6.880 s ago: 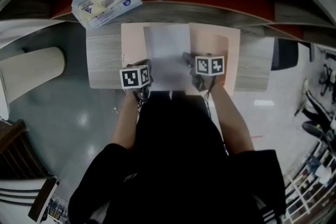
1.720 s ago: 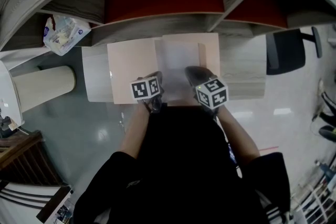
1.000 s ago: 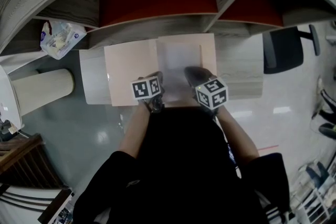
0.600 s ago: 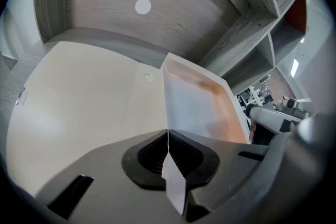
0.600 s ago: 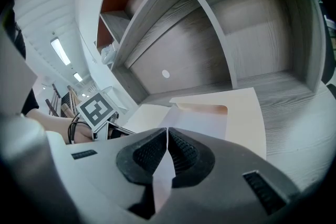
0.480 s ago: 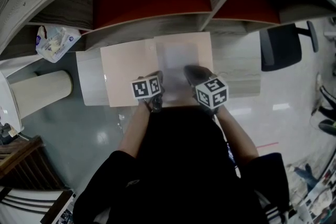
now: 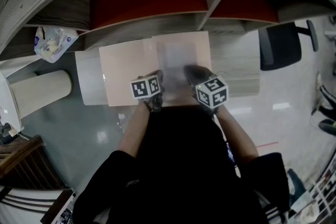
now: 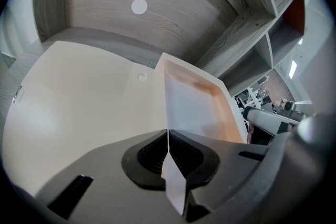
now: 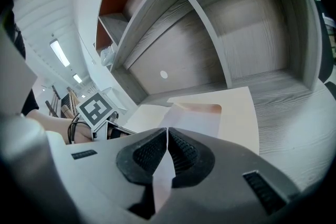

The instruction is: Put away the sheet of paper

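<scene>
Desk point(image 7: 239, 68): paper point(image 7: 177, 57) pinched between fingers point(image 8: 148, 153)

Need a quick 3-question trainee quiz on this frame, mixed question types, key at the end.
1. Multiple choice: what are the left hand-held gripper and the right hand-held gripper both shut on?
A) the sheet of paper
B) a pen
C) nothing
2. True or false: the folder lies closed on the desk.
3. Short answer: in the head view, over which half of the folder does the sheet of paper lie?

Key:
1. A: each pair of jaws pinches the sheet's near edge.
2. False: it lies open, both halves flat.
3. The right half, the one with the pocket.
</scene>
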Motion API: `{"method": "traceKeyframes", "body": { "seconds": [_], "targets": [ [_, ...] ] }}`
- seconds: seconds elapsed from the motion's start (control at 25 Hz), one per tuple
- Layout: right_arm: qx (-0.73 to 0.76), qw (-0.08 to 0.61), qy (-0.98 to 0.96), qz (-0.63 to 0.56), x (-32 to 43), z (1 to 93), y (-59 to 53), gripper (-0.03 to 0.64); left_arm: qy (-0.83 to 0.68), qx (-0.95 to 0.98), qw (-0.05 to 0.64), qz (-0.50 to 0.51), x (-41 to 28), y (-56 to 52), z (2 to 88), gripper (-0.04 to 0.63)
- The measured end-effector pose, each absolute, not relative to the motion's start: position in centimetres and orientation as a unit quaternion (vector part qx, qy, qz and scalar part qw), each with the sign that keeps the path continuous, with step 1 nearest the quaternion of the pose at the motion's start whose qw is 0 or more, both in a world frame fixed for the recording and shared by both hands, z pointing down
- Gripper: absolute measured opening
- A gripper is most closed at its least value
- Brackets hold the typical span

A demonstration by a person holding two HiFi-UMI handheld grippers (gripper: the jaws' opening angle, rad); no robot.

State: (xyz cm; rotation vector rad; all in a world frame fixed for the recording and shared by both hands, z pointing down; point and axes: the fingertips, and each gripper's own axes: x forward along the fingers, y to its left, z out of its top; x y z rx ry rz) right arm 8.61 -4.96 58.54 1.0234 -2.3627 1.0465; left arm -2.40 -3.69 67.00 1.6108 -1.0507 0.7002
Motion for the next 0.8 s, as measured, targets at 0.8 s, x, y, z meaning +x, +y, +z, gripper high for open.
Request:
{"method": "traceKeyframes", "body": {
  "seconds": [0.8],
  "targets": [
    [0.337,0.195,-0.852,0.35,6.2,57.1,-4.5,0.025,-0.464,0.696,0.47,0.28,-5.7,-2.7,63.5,0.163]
  ]
}}
